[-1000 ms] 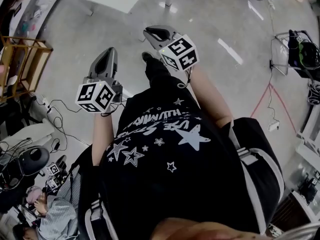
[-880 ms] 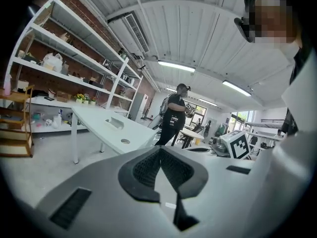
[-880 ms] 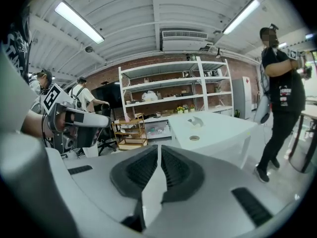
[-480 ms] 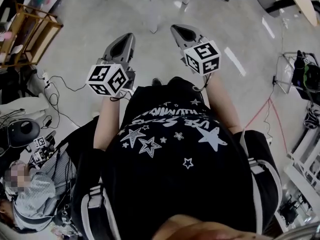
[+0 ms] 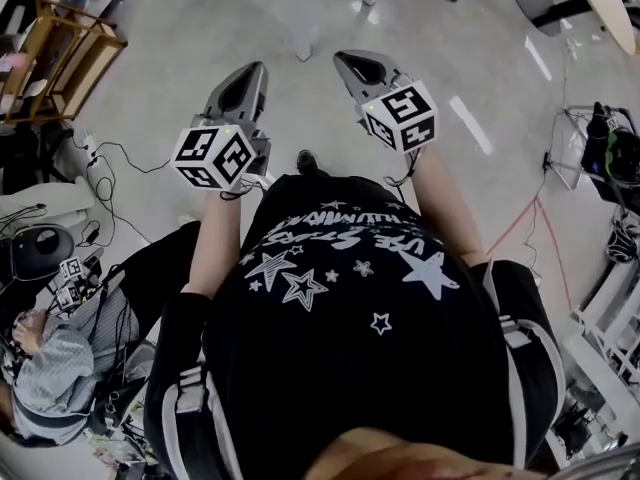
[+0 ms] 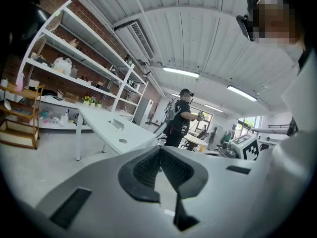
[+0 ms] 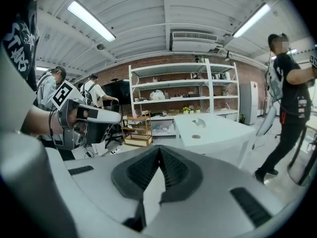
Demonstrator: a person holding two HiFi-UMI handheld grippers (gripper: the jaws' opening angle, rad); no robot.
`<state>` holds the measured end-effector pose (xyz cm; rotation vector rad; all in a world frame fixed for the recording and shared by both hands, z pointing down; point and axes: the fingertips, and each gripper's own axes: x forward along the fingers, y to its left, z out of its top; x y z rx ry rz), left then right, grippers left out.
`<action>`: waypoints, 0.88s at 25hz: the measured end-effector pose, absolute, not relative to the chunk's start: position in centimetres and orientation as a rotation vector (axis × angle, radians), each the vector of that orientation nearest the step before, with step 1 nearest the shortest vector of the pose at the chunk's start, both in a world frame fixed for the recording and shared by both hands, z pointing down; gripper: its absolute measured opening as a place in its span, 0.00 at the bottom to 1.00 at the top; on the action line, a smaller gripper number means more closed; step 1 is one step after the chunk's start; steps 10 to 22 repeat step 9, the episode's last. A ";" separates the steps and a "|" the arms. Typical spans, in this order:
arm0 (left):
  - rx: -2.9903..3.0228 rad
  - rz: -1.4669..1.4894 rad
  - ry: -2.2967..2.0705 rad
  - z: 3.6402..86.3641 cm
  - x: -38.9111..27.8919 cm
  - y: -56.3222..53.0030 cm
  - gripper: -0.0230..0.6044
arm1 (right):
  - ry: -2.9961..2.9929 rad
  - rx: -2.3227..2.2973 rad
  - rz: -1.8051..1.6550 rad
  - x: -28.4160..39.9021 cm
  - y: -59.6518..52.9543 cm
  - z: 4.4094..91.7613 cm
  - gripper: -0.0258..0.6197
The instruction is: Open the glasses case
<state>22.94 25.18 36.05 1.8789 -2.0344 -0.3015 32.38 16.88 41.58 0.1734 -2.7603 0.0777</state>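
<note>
Although both the left gripper (image 5: 252, 71) and the right gripper (image 5: 348, 60) are held with fingers clenched on nothing, no glasses case is seen in any view, so its bearing and long axis cannot be judged; only a white bench (image 7: 223, 130) is seen ahead of the fingers.

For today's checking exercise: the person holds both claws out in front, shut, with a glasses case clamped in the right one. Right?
No: the right gripper view shows the right claw shut on nothing. The left claw is shut too, both held out in front.
</note>
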 end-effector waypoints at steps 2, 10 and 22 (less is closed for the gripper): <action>1.875 -0.319 -2.032 35.8 24.0 25.2 0.06 | -2.763 0.171 0.081 33.2 17.1 41.4 0.05; 1.897 -0.241 -2.063 35.6 26.4 26.2 0.06 | -2.802 0.164 0.062 34.8 18.0 40.0 0.05; 1.897 -0.241 -2.063 35.6 26.4 26.2 0.06 | -2.802 0.164 0.062 34.8 18.0 40.0 0.05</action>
